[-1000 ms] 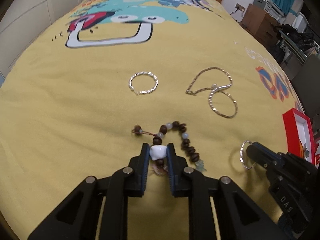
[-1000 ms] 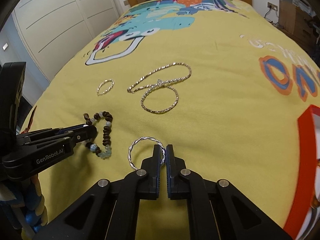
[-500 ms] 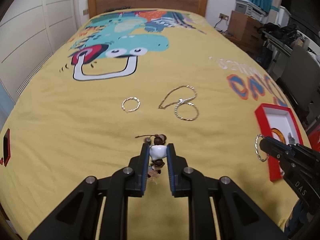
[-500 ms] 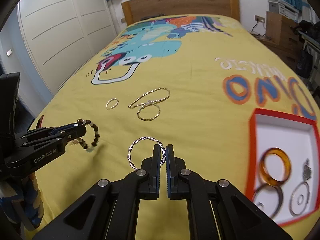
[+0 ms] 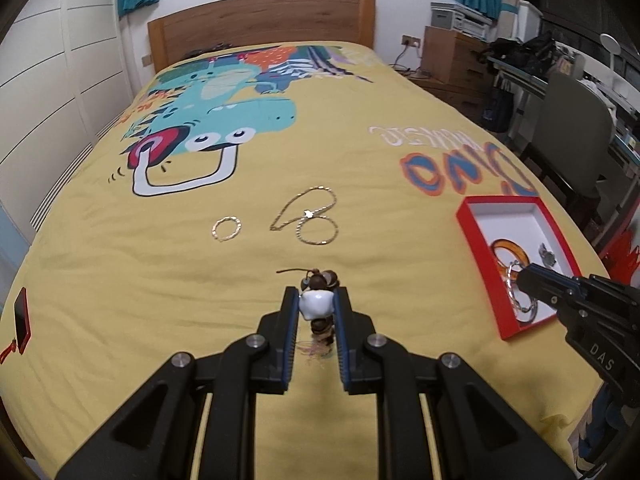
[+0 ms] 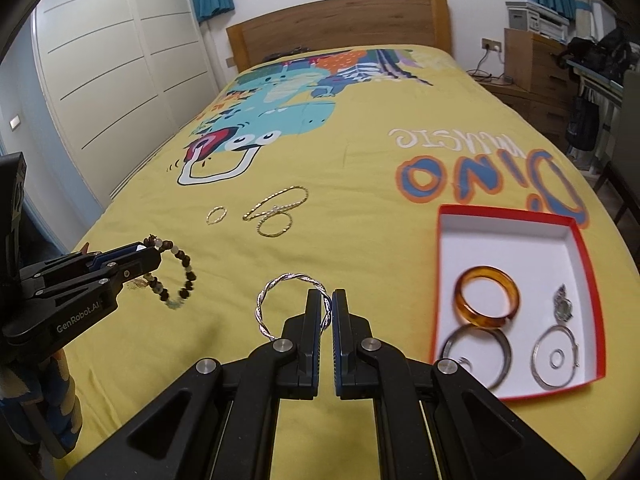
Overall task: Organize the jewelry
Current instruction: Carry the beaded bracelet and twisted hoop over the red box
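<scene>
Your left hand-held gripper (image 5: 317, 308) is clamped on the beaded bracelet (image 6: 176, 272), its pads pressing a white bead (image 5: 317, 305) while the brown and pale beads hang in a loop clear of the bed; a thin cord end sticks out to the left above the fingertips. Your right hand-held gripper (image 6: 328, 306) has its jaws together on the twisted silver bangle (image 6: 280, 300), which stands up and to the left of the fingertips, off the cover. To the right of that bangle the red tray (image 6: 578, 236) lies on the bed, holding an amber bangle (image 6: 487, 301), two silver rings of larger size, a small ring and a pendant (image 6: 564, 307). From the left wrist view the right gripper's tip and its bangle sit over the tray's near end. Further up the yellow bedspread (image 5: 120, 272) a small gold ring (image 5: 227, 228) and a gold chain (image 5: 312, 216) lie near each other, well apart from both grippers. A wooden headboard (image 6: 340, 28) closes the far end.
</scene>
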